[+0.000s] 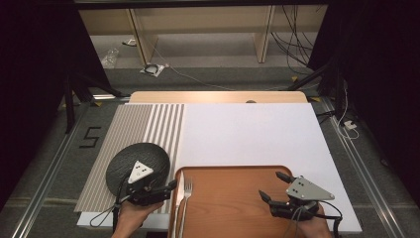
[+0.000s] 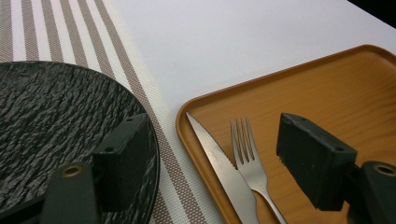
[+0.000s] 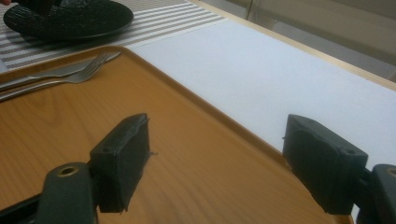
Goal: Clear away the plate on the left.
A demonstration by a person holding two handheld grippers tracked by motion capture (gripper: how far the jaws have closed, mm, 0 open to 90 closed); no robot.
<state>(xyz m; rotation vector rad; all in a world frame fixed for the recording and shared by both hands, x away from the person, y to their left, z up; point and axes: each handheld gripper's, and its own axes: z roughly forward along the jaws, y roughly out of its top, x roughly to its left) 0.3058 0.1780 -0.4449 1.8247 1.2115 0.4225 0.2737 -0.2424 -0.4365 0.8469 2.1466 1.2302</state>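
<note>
A brown wooden tray [image 1: 233, 203] lies at the near edge of the table. A knife [image 1: 179, 198] and a fork [image 1: 187, 191] rest side by side on its left part. To the left of the tray sits a round black textured plate [image 1: 133, 159]. My left gripper [image 1: 161, 185] hovers open between the plate [image 2: 56, 116] and the tray [image 2: 327, 93], its jaws straddling the knife [image 2: 219, 158] and fork [image 2: 247, 154]. My right gripper [image 1: 273, 185] stands open above the bare right half of the tray [image 3: 70, 121], holding nothing.
The plate sits on a brown-and-white striped placemat [image 1: 129, 129]. A white sheet [image 1: 247, 134] covers the table beyond the tray, with a wooden table edge [image 1: 218, 96] at the far side. Cables and shelf legs are on the floor behind.
</note>
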